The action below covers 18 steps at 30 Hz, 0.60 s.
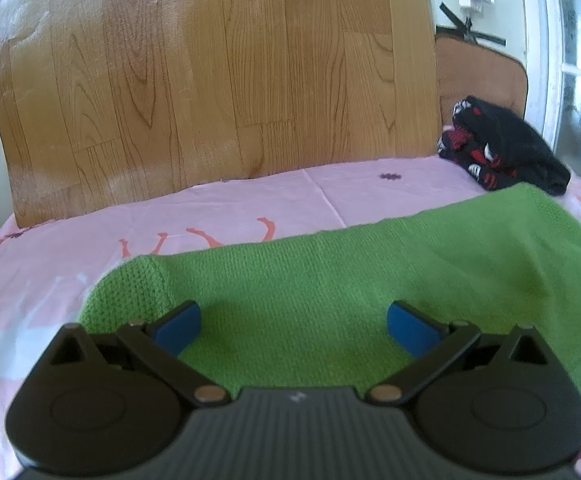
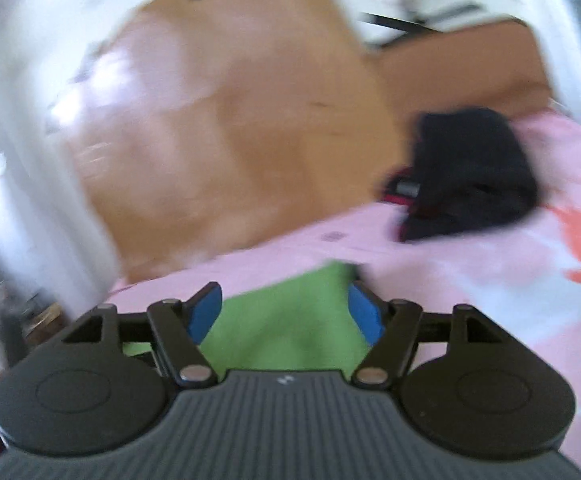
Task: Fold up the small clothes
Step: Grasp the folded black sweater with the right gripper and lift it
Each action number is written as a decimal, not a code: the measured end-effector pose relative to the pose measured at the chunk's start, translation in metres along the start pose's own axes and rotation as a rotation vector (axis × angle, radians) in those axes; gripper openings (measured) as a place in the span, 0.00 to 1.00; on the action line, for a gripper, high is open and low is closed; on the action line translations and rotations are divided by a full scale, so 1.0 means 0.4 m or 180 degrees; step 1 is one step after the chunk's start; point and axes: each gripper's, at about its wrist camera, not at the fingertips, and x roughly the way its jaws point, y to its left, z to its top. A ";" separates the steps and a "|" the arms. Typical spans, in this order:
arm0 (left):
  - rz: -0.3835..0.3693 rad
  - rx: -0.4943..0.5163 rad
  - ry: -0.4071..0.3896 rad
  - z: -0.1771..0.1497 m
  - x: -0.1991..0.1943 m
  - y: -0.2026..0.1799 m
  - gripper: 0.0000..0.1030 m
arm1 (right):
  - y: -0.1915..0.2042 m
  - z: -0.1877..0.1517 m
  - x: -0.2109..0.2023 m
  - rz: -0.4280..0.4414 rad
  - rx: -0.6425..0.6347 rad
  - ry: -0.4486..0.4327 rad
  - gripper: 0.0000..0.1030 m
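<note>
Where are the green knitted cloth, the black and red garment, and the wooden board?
green knitted cloth [image 1: 330, 280]: left wrist view, middle of the knit.
black and red garment [image 1: 502, 148]: left wrist view, its black top fold.
wooden board [image 1: 210, 80]: left wrist view, centre of the grain.

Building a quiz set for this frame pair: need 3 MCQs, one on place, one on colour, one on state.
1. Where is the dark bundle of clothes?
A. under the green knit
B. on the pink sheet beyond the knit
C. in the left gripper

2. What colour is the knit garment?
A. green
B. white
C. red

3. How do the left gripper jaws stand?
A. clamped on the knit
B. out of view
C. open over the knit

B: it lies on the sheet past the knit.
A: plainly green.
C: blue pads stand wide apart.
</note>
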 end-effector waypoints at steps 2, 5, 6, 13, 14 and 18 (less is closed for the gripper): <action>-0.0138 -0.0148 -0.0078 0.001 -0.013 0.022 1.00 | -0.058 0.007 -0.001 -0.0147 0.0326 0.0113 0.70; -0.0378 -0.0466 -0.0180 0.005 -0.030 0.065 1.00 | -0.108 0.008 -0.008 -0.0181 0.0624 0.0180 0.70; -0.0492 -0.0574 -0.0192 0.007 -0.032 0.078 1.00 | -0.113 0.006 -0.008 -0.0212 0.0634 0.0200 0.70; -0.1038 -0.0791 -0.0177 0.020 -0.038 0.077 0.85 | -0.129 -0.003 0.025 -0.0153 0.0734 0.0445 0.70; -0.1100 -0.0774 -0.0135 0.022 -0.034 0.069 0.82 | -0.129 -0.005 0.039 -0.0119 0.0766 0.0492 0.70; -0.1280 -0.0671 0.0089 0.023 -0.007 0.035 0.58 | -0.110 -0.010 0.090 -0.0065 0.0748 0.0674 0.70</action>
